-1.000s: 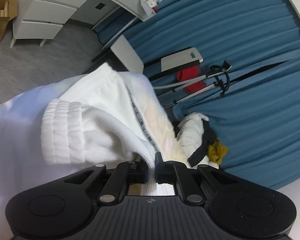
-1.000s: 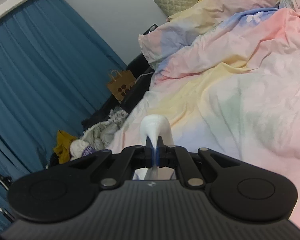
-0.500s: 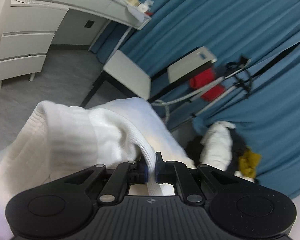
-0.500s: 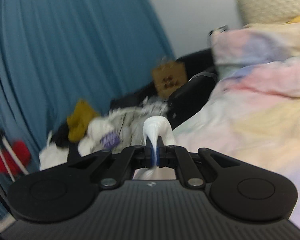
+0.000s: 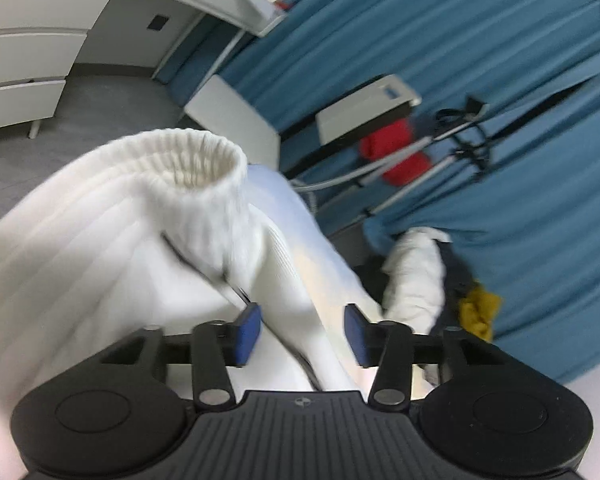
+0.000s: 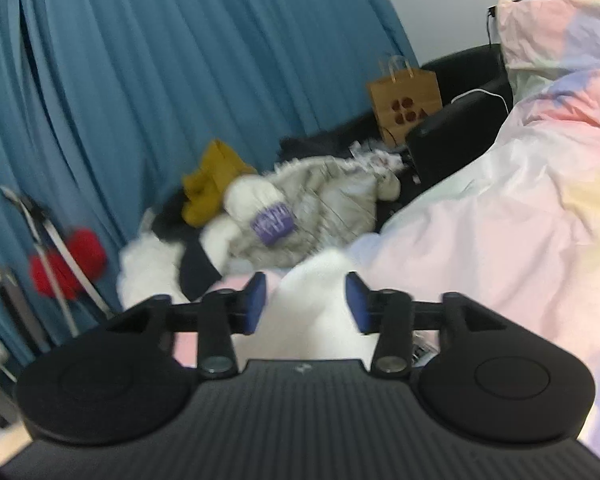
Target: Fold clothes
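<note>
Both the left gripper [image 5: 302,330] and right gripper [image 6: 306,302] are released, jaws spread, white garment [image 5: 112,240] lying between them on the bed's duvet [image 6: 500,216]

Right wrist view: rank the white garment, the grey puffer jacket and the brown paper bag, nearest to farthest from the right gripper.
1. white garment, between the open fingers of the right gripper.
2. grey puffer jacket, on the pile ahead, slightly left.
3. brown paper bag, far back, upper right, by the curtain.

Both grippers have released the white garment [image 5: 112,248]: left gripper [image 5: 302,332] and right gripper [image 6: 306,306] jaws now stand apart.
</note>
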### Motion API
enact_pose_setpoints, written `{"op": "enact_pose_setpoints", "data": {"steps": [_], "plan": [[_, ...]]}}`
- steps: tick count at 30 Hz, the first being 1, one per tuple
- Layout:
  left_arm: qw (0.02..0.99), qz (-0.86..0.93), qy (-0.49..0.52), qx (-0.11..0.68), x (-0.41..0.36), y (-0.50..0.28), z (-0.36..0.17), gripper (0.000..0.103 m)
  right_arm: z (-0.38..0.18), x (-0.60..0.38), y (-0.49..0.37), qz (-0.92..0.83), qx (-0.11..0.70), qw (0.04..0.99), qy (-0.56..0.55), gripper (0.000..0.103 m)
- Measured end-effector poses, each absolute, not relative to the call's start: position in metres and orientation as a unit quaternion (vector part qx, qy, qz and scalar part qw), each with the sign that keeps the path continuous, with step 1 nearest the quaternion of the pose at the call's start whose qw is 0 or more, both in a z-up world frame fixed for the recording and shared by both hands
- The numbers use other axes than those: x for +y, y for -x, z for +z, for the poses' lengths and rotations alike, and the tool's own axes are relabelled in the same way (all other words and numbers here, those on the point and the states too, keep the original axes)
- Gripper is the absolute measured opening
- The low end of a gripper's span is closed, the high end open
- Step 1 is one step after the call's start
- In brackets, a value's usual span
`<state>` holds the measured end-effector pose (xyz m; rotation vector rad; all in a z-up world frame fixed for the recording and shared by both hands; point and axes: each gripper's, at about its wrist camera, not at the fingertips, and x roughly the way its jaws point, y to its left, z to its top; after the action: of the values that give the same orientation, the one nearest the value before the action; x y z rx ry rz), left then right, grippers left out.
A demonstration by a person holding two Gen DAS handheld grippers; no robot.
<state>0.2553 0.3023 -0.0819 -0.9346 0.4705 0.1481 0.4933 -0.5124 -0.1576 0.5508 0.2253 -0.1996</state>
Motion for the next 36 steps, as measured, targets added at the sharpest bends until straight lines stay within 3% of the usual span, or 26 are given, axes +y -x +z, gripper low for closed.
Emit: {"op": "enact_pose_setpoints", "data": {"steps": [1, 3, 6, 11, 15, 19, 23, 25, 27, 29, 30, 31, 32, 36], "plan": [[0.864, 0.059, 0.450, 0.218, 0.296, -0.241, -0.079, 0.056, -0.156, -0.517, -0.478, -0.099, 0.093, 0.948, -0.290, 0.058], [0.863, 0.049, 0.458, 0.207, 0.284, -0.211, -0.081, 0.072, -0.157, -0.525, -0.444, -0.110, 0.056, 0.935, -0.332, 0.059], [0.850, 0.062, 0.475, 0.218, 0.274, -0.177, -0.090, 0.080, -0.167, -0.539, -0.399, -0.142, 0.057, 0.902, -0.403, 0.059], [0.788, 0.050, 0.535, 0.301, 0.273, -0.155, -0.117, 0.085, -0.191, -0.554, -0.342, -0.156, 0.077, 0.849, -0.500, 0.058], [0.750, 0.051, 0.570, 0.332, 0.279, -0.148, -0.144, 0.087, -0.210, -0.562, -0.338, -0.125, 0.165, 0.829, -0.520, 0.058], [0.709, 0.068, 0.619, 0.330, 0.290, -0.161, -0.175, 0.085, -0.234, -0.567, -0.344, -0.078, 0.190, 0.801, -0.562, 0.058], [0.737, 0.058, 0.596, 0.312, 0.290, -0.181, -0.178, 0.084, -0.257, -0.567, -0.367, -0.048, 0.199, 0.790, -0.578, 0.058], [0.759, 0.060, 0.573, 0.302, 0.286, -0.191, -0.178, 0.081, -0.263, -0.565, -0.381, -0.043, 0.193, 0.799, -0.568, 0.057], [0.782, 0.064, 0.547, 0.292, 0.281, -0.200, -0.178, 0.073, -0.266, -0.560, -0.392, -0.052, 0.171, 0.811, -0.557, 0.049], [0.799, 0.068, 0.529, 0.278, 0.277, -0.207, -0.176, 0.057, -0.267, -0.553, -0.402, -0.069, 0.147, 0.825, -0.542, 0.024], [0.800, 0.070, 0.531, 0.269, 0.277, -0.209, -0.175, 0.049, -0.266, -0.547, -0.405, -0.082, 0.141, 0.838, -0.522, 0.020], [0.801, 0.073, 0.534, 0.260, 0.277, -0.211, -0.174, 0.043, -0.264, -0.541, -0.407, -0.094, 0.134, 0.849, -0.503, 0.016], [0.800, 0.076, 0.538, 0.256, 0.278, -0.214, -0.175, 0.030, -0.262, -0.538, -0.408, -0.102, 0.124, 0.855, -0.493, 0.014], [0.806, 0.079, 0.540, 0.227, 0.278, -0.219, -0.169, 0.019, -0.252, -0.535, -0.399, -0.134, 0.104, 0.850, -0.499, 0.011]]}}
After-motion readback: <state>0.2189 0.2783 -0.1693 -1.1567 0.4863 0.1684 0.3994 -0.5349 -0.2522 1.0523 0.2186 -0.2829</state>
